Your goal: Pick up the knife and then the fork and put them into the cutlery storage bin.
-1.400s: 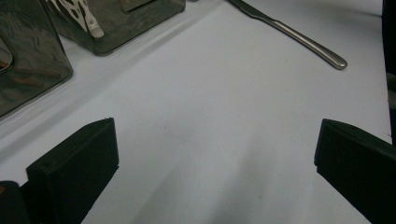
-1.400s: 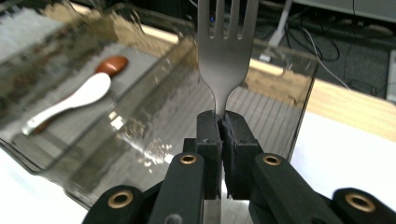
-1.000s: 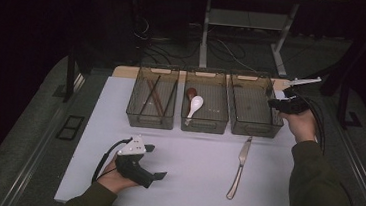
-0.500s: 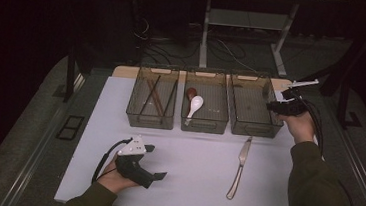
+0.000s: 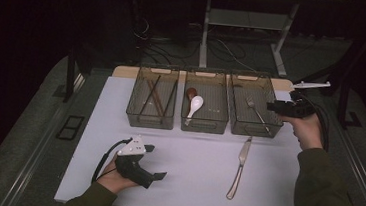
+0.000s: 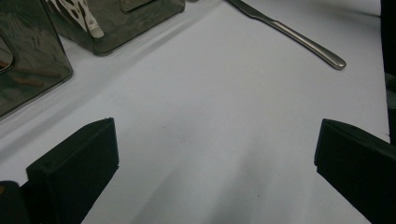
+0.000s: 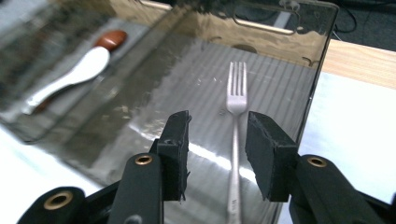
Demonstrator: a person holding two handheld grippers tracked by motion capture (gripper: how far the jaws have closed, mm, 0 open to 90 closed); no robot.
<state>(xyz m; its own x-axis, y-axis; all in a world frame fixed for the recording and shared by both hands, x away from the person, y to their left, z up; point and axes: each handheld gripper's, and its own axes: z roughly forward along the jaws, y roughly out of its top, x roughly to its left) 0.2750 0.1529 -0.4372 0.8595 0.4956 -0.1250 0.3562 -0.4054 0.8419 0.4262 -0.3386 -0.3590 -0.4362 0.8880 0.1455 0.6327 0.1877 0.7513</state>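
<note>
A steel fork lies flat on the floor of the right-hand clear bin, tines toward the far wall. My right gripper hovers over that bin's right side. In the right gripper view its jaws have just been opening. The right gripper now stands open, and the fork lies below the gap, untouched by the pads. Near the table's front left, my left gripper rests on the white sheet. In the left gripper view, that left gripper is wide open with only bare sheet between its jaws.
A table knife lies on the white sheet in front of the right bin, and its handle shows as the knife. The middle bin holds a white spoon and a brown spoon. The left bin holds dark chopsticks.
The right hand has shifted only slightly over the right bin. The left hand and the knife have stayed where they were.
</note>
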